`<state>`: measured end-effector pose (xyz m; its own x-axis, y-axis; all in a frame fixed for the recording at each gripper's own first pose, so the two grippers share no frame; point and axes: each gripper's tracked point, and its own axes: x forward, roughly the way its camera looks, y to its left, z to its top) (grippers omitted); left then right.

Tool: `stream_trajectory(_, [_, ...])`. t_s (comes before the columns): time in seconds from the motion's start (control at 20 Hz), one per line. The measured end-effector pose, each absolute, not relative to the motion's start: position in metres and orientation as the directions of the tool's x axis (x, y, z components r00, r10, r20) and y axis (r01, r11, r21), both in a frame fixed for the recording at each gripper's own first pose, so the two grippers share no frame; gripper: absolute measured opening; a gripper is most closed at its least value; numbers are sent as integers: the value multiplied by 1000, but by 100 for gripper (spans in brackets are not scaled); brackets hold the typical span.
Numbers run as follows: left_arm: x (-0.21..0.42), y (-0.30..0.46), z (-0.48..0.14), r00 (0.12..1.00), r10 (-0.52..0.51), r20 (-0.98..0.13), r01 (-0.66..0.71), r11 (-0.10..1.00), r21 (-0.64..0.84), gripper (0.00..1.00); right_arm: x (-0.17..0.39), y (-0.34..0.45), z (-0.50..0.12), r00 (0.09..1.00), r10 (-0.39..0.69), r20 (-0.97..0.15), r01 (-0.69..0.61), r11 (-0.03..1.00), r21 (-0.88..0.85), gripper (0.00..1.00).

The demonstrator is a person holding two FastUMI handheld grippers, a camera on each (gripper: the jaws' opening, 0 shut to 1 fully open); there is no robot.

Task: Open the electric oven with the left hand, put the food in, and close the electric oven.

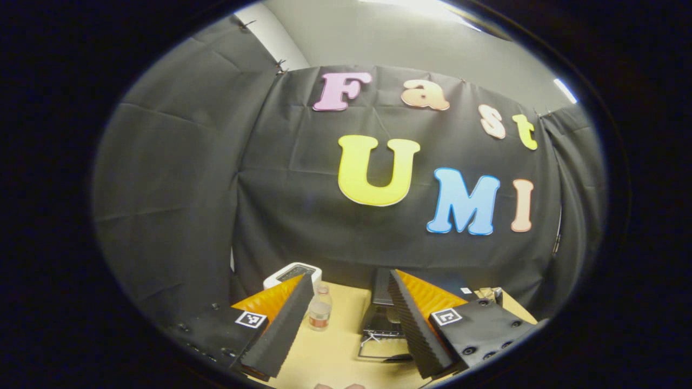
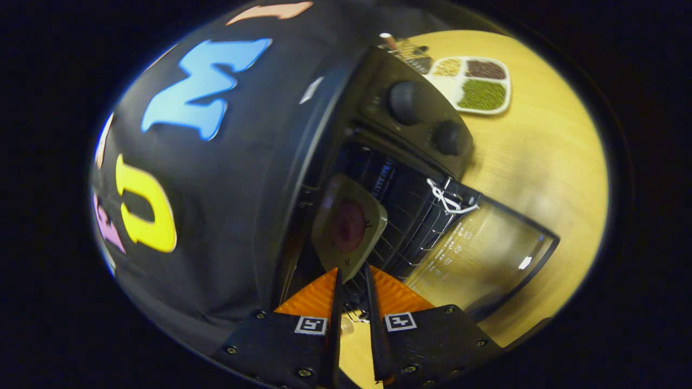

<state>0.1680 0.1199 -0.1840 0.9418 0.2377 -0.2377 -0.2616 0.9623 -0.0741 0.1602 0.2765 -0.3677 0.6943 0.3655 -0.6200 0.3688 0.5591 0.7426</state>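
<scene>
Wood surface: a pale tabletop (image 1: 335, 351) lay beneath and ahead of the left gripper (image 1: 348, 281), whose jaws stood wide apart with nothing between them.
Oven, left gripper view: the black electric oven (image 1: 383, 319) sat just ahead of the jaws, close to the inner side of one finger, with its door (image 1: 385, 350) dropped open toward the camera.
Bottle: a small clear bottle (image 1: 320, 309) stood on the table just beside the opposite finger.
White device: a white box-shaped appliance (image 1: 292, 274) sat beyond that same finger's tip, at the back of the table.
Right gripper: the right gripper (image 2: 352, 270) had its jaws drawn close together, pinching the near edge of the food (image 2: 348, 227).
Food: a pale, flat, rounded piece with a dark reddish middle, held straight ahead of the fingertips and level with the oven's open mouth; whether it rested on the wire rack (image 2: 403, 224) could not be told.
Oven, right gripper view: the cavity (image 2: 378, 183) opened directly ahead of the jaws, two round knobs (image 2: 405, 101) on the panel beyond it, and the glass door lay open to one side of the fingers.
Tray: a divided white dish (image 2: 478, 84) holding yellow, dark and green portions sat on the table well past the oven.
</scene>
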Motion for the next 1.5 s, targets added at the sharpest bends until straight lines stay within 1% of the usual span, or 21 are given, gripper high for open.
stream_trajectory(0.15, [178, 96, -186, 950, 203, -238, -229, 970, -84, 98, 138, 259, -337, 687, 411, -599, 213, 675, 707, 24])
stream_trajectory(0.25, [185, 79, -187, 953, 182, -243, -210, 973, -95, 99, 128, 246, -321, 689, 429, -584, 131, 719, 683, 25])
stream_trajectory(0.3, [189, 70, -186, 955, 171, -243, -200, 975, -99, 95, 124, 237, -312, 694, 435, -574, 95, 735, 671, 25])
stream_trajectory(0.35, [192, 61, -186, 957, 161, -243, -190, 977, -101, 99, 121, 227, -303, 702, 433, -565, 56, 757, 650, 25])
stream_trajectory(0.5, [199, 32, -185, 962, 121, -244, -148, 984, -99, 98, 112, 194, -264, 742, 444, -502, -109, 819, 563, 25])
stream_trajectory(0.55, [202, 18, -188, 964, 89, -250, -118, 988, -104, 98, 109, 180, -250, 761, 436, -480, -155, 841, 518, 24])
stream_trajectory(0.6, [203, 4, -189, 966, 60, -251, -90, 990, -110, 95, 107, 167, -233, 782, 428, -452, -195, 858, 475, 25])
stream_trajectory(0.65, [206, -4, -189, 968, 44, -248, -73, 991, -110, 96, 103, 154, -215, 804, 416, -424, -226, 874, 429, 25])
stream_trajectory(0.8, [212, -34, -189, 969, 5, -248, -34, 993, -115, 99, 96, 118, -154, 871, 381, -312, -300, 913, 277, 24])
stream_trajectory(0.9, [215, -52, -184, 971, -22, -239, -5, 994, -113, 98, 89, 106, -115, 896, 372, -240, -326, 922, 210, 24])
stream_trajectory(1.05, [218, -71, -172, 973, -55, -222, 33, 994, -101, 98, 78, 88, -67, 930, 340, -141, -316, 934, 169, 24])
stream_trajectory(1.2, [216, -84, -151, 978, -78, -191, 60, 993, -101, 99, 69, 68, -38, 947, 313, -78, -301, 944, 134, 24])
stream_trajectory(1.25, [217, -88, -147, 979, -86, -184, 70, 993, -95, 98, 67, 61, -33, 952, 300, -63, -291, 949, 124, 27])
stream_trajectory(1.3, [218, -90, -151, 978, -91, -189, 75, 993, -88, 98, 63, 56, -27, 955, 293, -55, -286, 952, 110, 34])
stream_trajectory(1.35, [219, -91, -162, 972, -93, -215, 76, 994, -85, 98, 58, 57, -25, 953, 300, -47, -294, 950, 104, 56])
stream_trajectory(1.45, [216, -97, -198, 938, -114, -328, 81, 990, -114, 98, 56, 55, -25, 952, 305, -32, -299, 947, 115, 100])
stream_trajectory(1.5, [215, -100, -212, 920, -129, -370, 83, 987, -138, 99, 55, 51, -25, 956, 292, -31, -286, 950, 124, 94])
